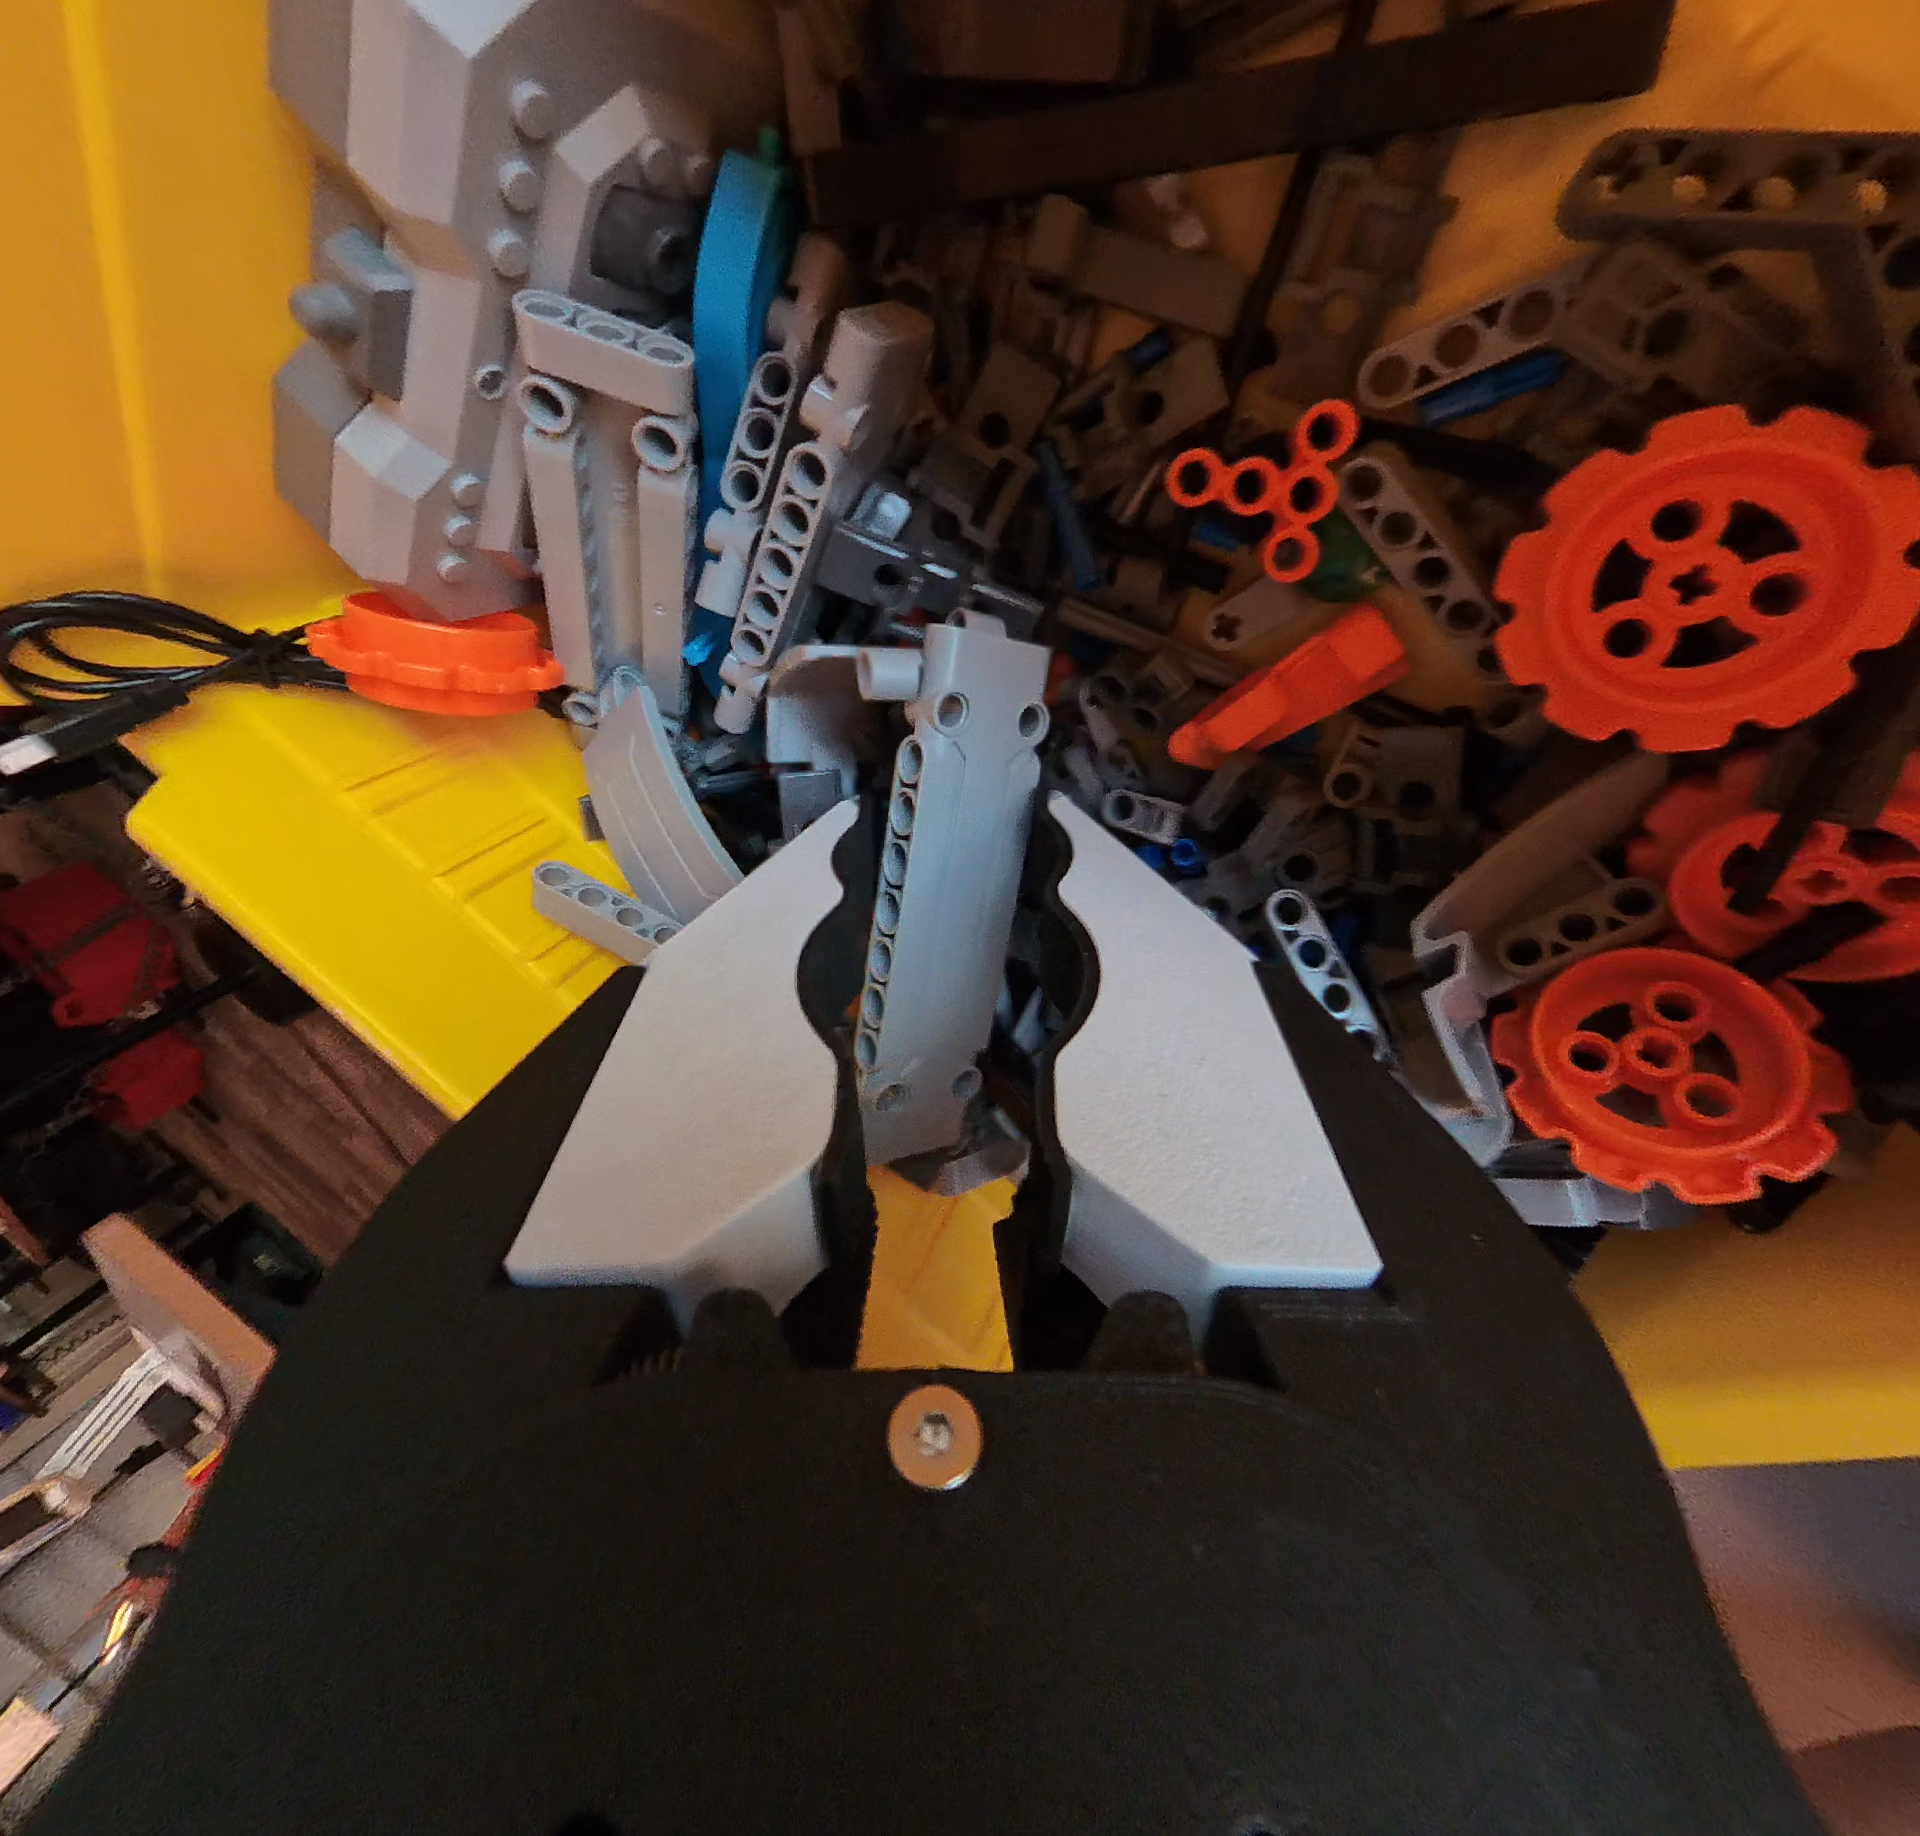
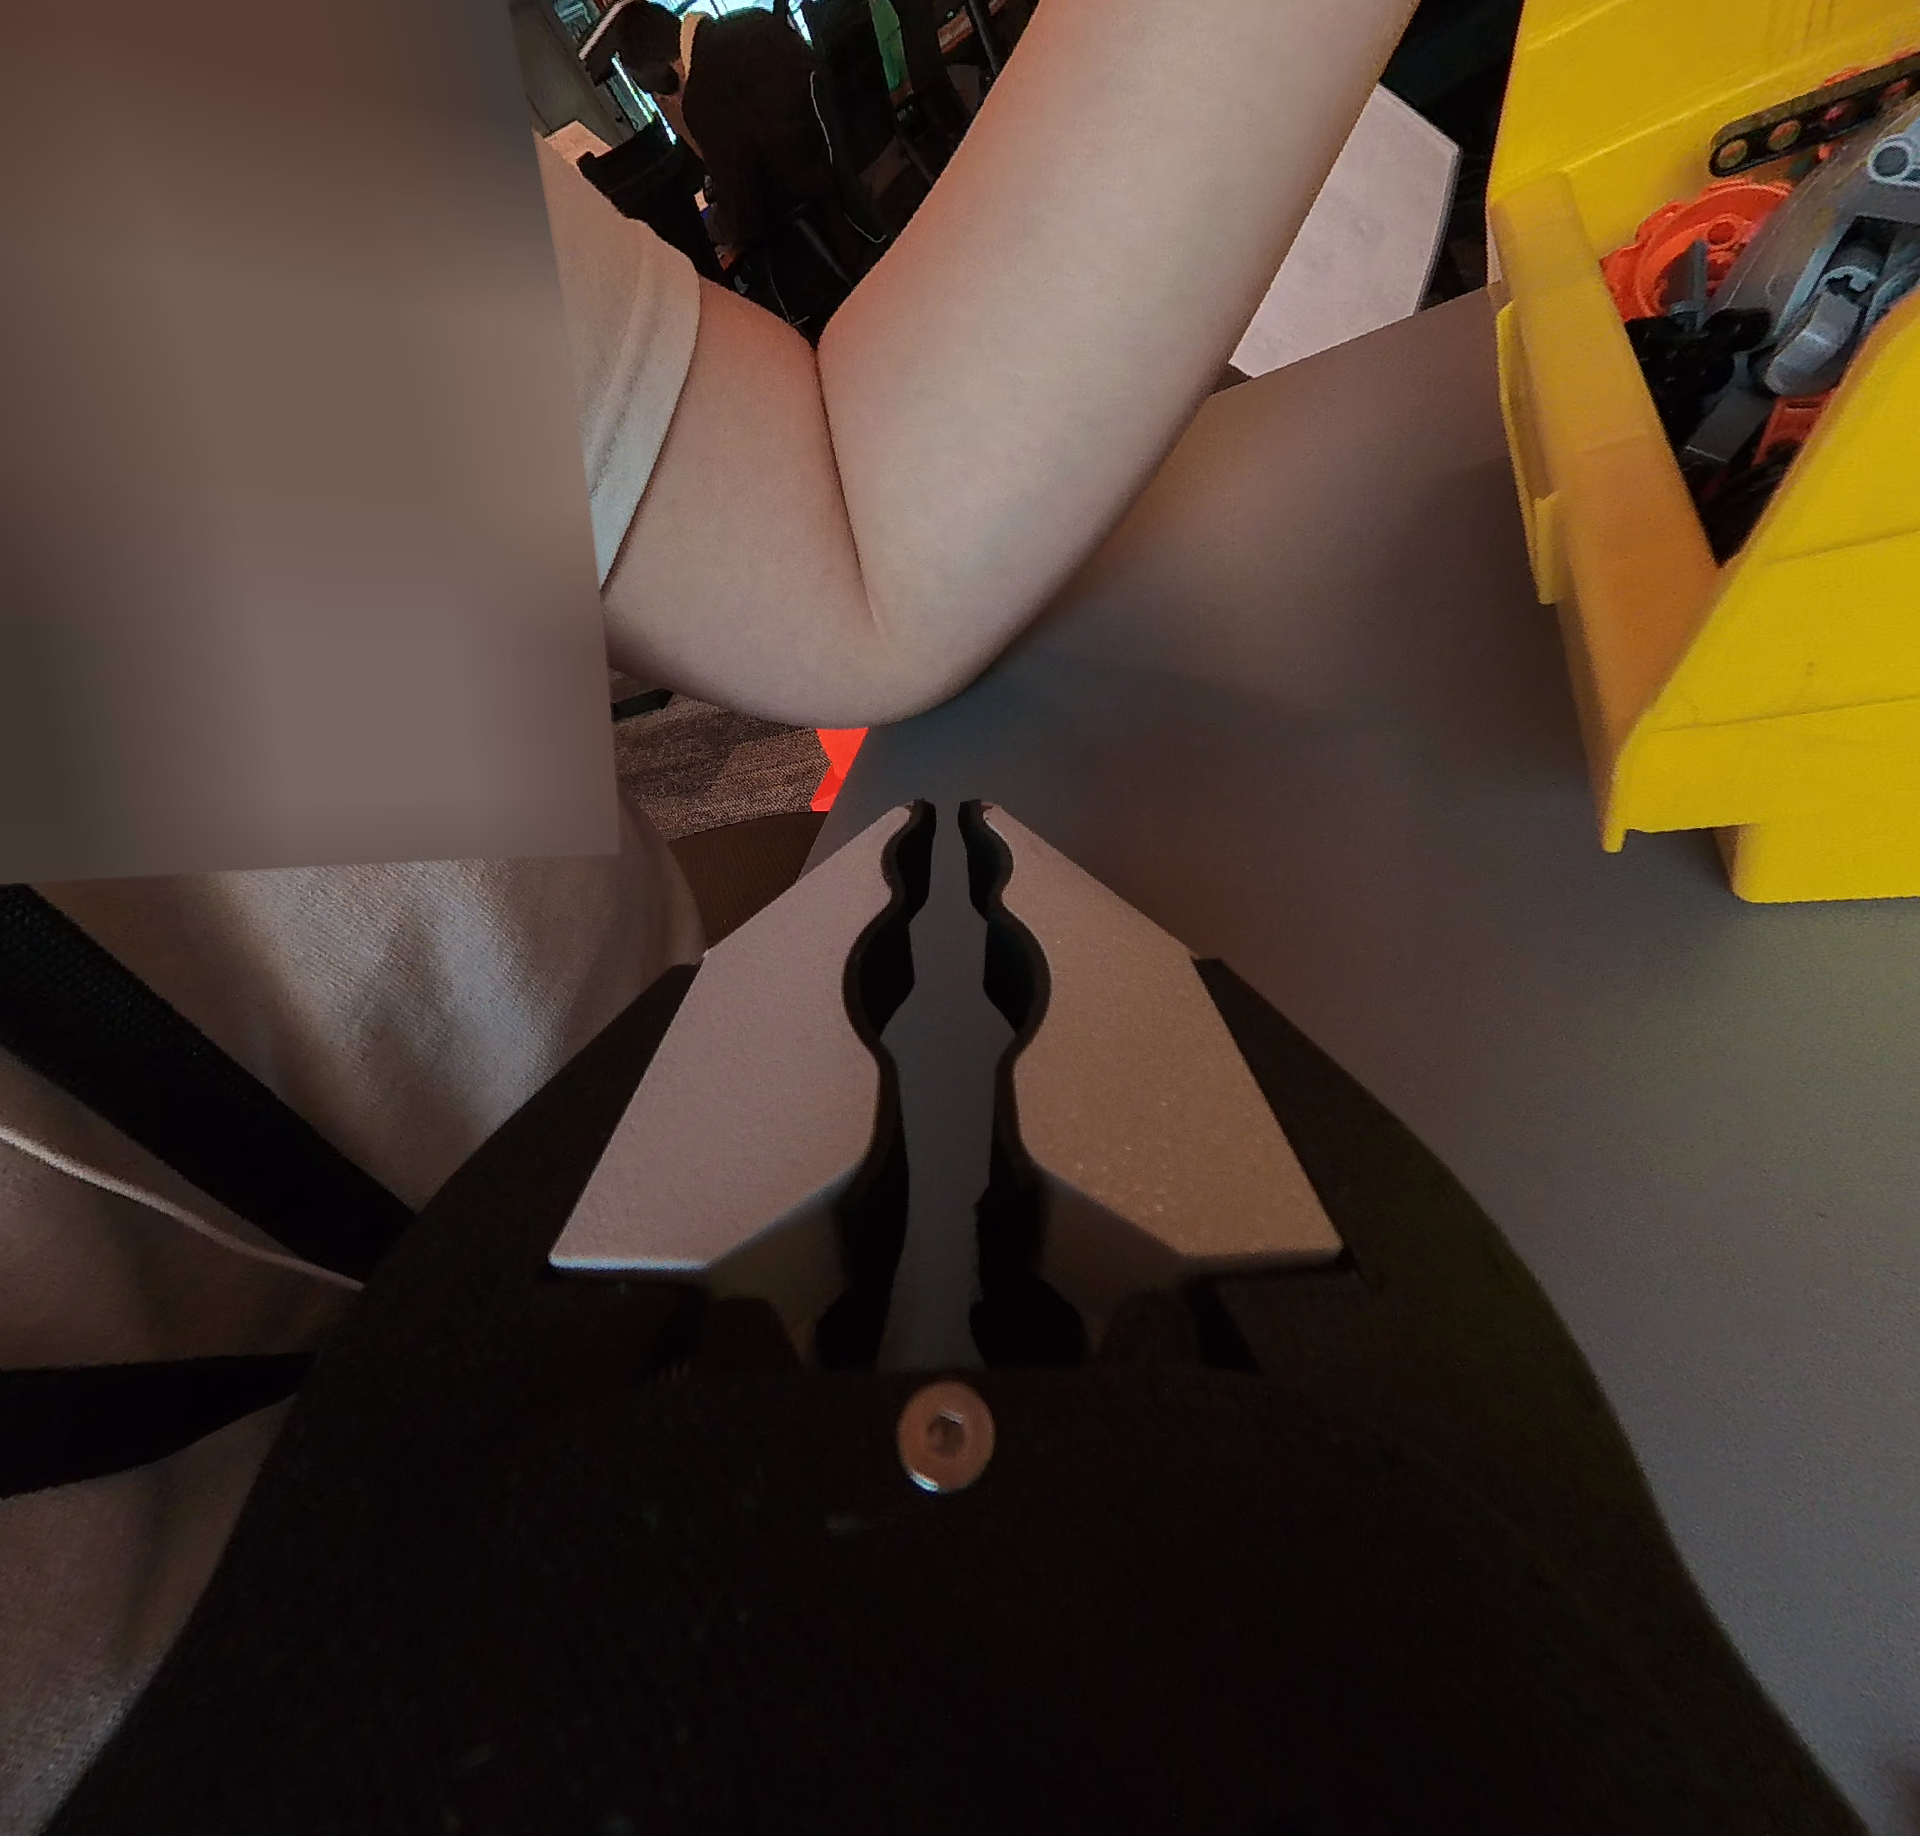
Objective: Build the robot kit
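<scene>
Left wrist view shows the left gripper [image 1: 951,955] clenched on a long light-grey plastic panel piece [image 1: 951,882] with a row of holes down one edge, held up over the yellow bin [image 1: 1766,1371] of grey beams and orange toothed wheels [image 1: 1688,581] — it looks light, stiff and smooth, and is best pinched across its flat faces near mid-length. Right gripper [image 2: 943,810] rests on the grey table [image 2: 1351,747] beside that bin, its jaws nearly closed on nothing — no writing or brand can be read.
</scene>
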{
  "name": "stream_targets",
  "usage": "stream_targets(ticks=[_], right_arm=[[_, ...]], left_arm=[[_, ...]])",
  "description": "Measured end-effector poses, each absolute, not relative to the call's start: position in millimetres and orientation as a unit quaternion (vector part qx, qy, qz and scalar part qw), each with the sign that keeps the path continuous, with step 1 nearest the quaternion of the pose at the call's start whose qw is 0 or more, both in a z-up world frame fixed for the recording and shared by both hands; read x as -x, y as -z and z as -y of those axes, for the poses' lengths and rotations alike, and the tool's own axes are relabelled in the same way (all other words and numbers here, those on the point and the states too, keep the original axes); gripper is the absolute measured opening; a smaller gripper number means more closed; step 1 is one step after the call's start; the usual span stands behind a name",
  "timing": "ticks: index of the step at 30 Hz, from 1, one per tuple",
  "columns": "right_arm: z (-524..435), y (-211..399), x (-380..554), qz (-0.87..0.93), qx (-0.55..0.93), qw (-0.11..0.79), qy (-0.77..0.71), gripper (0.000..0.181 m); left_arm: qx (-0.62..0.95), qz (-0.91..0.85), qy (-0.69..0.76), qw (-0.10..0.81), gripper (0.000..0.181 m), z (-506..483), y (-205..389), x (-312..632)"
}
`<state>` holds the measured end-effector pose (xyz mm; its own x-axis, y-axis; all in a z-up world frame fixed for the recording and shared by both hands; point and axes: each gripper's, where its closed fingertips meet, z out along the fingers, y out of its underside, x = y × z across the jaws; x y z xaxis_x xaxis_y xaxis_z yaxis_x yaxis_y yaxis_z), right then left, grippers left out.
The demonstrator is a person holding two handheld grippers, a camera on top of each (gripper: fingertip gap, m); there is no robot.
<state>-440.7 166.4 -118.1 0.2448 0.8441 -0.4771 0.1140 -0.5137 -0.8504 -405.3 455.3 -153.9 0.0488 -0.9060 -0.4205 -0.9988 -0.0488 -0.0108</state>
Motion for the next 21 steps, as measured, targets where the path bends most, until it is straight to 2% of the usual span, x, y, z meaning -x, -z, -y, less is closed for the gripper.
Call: stream_targets(ticks=[6,12,21], right_arm=[[-167.1,117.5,440.2,0.336,0.703,0.356,-0.515,0.004],[-167.1,117.5,440.1,0.336,0.703,0.356,-0.516,0.004],[-166.8,117.7,440.4,0.336,0.703,0.355,-0.516,0.004]], left_arm=[[0.719,-0.657,-0.149,0.170,0.022,-460.9,147.1,406.0],[0.725,-0.655,-0.102,0.186,0.026,-454.8,138.3,399.9],[0.719,-0.660,-0.114,0.187,0.025,-455.3,137.0,402.2]])
